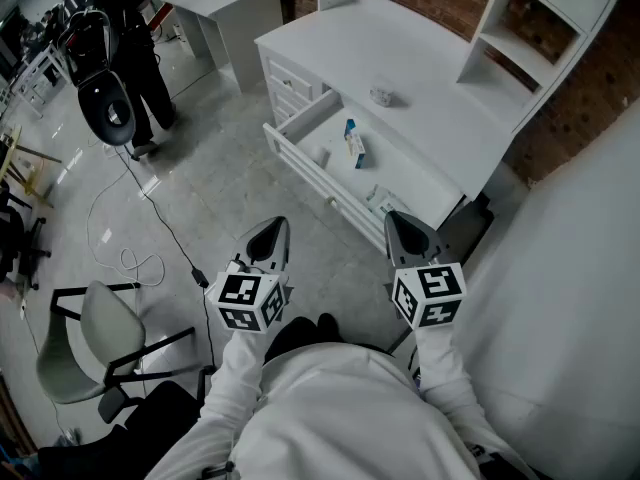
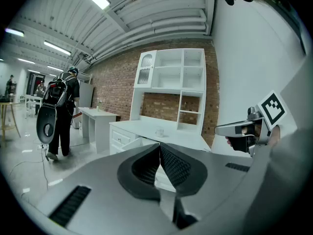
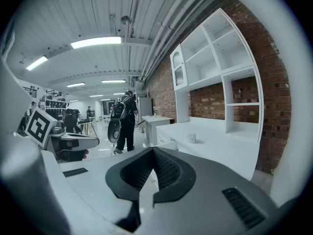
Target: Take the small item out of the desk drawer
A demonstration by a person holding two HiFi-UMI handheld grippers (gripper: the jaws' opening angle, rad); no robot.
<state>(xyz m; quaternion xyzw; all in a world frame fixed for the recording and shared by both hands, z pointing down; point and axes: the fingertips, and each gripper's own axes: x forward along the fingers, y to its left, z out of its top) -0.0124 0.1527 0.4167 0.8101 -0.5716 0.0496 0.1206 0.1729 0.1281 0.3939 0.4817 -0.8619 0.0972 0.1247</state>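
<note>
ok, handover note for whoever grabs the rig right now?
Left gripper: shut, empty.
Right gripper: shut, empty.
Both are held short of the desk, touching nothing.
Drawer: open, with a blue-and-white box lying inside among other small bits.
Done: drawer is open.
Left: open a gripper, reach in, grip the item, lift it out.

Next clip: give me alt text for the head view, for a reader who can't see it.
Seen from above, a person holds the left tool and the right tool side by side, both shut and empty, short of a white desk whose drawer stands open. A small blue-and-white item lies inside the drawer.
</note>
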